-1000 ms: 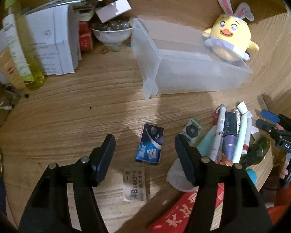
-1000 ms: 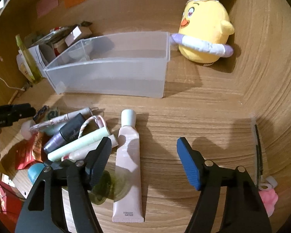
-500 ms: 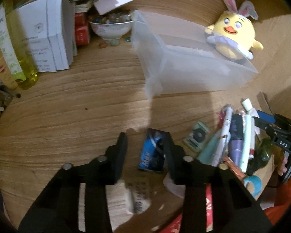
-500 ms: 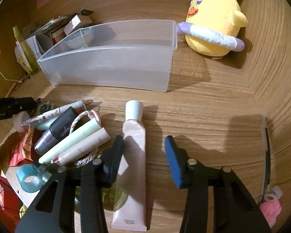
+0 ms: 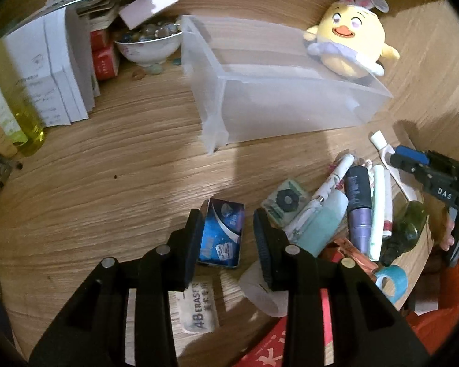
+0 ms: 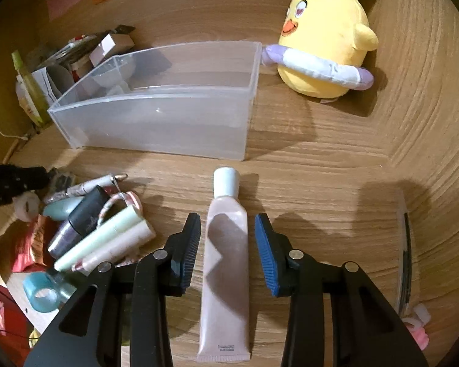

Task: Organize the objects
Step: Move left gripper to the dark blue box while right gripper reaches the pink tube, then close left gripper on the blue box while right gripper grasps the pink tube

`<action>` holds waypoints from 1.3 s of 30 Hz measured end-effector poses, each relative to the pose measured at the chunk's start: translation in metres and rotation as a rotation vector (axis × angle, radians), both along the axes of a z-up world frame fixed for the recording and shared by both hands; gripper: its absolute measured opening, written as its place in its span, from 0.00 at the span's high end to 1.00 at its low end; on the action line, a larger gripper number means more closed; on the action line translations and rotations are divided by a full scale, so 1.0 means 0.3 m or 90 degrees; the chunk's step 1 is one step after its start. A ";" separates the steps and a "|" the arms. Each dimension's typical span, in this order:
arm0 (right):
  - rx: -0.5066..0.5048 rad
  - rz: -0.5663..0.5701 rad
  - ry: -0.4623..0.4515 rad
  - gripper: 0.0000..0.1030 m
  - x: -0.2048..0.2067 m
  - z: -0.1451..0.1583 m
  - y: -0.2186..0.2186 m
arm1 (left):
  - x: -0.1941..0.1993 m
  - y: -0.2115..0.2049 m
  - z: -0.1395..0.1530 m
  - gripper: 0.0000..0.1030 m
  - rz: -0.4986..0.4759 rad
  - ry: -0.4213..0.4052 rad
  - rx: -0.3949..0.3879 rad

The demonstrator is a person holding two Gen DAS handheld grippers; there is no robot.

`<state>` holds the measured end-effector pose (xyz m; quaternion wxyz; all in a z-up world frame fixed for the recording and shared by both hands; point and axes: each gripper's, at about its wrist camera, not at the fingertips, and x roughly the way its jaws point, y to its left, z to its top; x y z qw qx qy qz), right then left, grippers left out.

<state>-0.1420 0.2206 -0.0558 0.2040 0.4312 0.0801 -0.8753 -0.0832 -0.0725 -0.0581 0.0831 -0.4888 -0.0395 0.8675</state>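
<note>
A blue box [image 5: 222, 235] lies on the wooden desk between the jaws of my left gripper [image 5: 225, 214]. The left pad is at its edge, and a thin strip of desk shows before the right pad. In the right wrist view, a pale pink tube [image 6: 226, 263] with a white cap lies lengthwise between the jaws of my right gripper [image 6: 227, 218]. Those jaws are closing, with a narrow gap on each side. A clear plastic bin [image 6: 156, 128] stands empty beyond the tube; it also shows as the clear bin [image 5: 278, 113] in the left wrist view.
A pile of cosmetics tubes [image 5: 358, 202] lies between the grippers, with a teal tape ring [image 5: 391, 278] near it. An eraser [image 5: 199, 309] lies under my left gripper. A yellow plush chick [image 6: 324, 39] sits by the bin. A bowl of stones [image 5: 150, 46], white boxes [image 5: 55, 70] and a yellow bottle [image 5: 30, 122] stand far left.
Both grippers' jaws have narrowed from wide open. My left gripper has come over the blue box. My right gripper has shifted left, so its jaws straddle the pink tube.
</note>
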 end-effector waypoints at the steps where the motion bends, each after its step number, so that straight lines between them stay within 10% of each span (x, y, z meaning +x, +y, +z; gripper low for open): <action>1: -0.001 0.001 -0.001 0.67 -0.004 -0.003 -0.005 | -0.003 0.001 0.000 0.68 -0.003 -0.003 0.002; 15: 0.030 -0.006 0.007 0.72 -0.047 -0.050 -0.041 | -0.082 0.005 0.001 0.60 -0.068 -0.063 -0.041; 22: 0.004 -0.009 0.010 0.77 -0.046 -0.041 -0.027 | -0.102 0.012 0.002 0.73 -0.076 -0.075 -0.085; 39: -0.076 -0.042 0.077 0.80 -0.011 0.094 0.033 | -0.062 -0.064 0.171 0.74 0.023 0.061 -0.019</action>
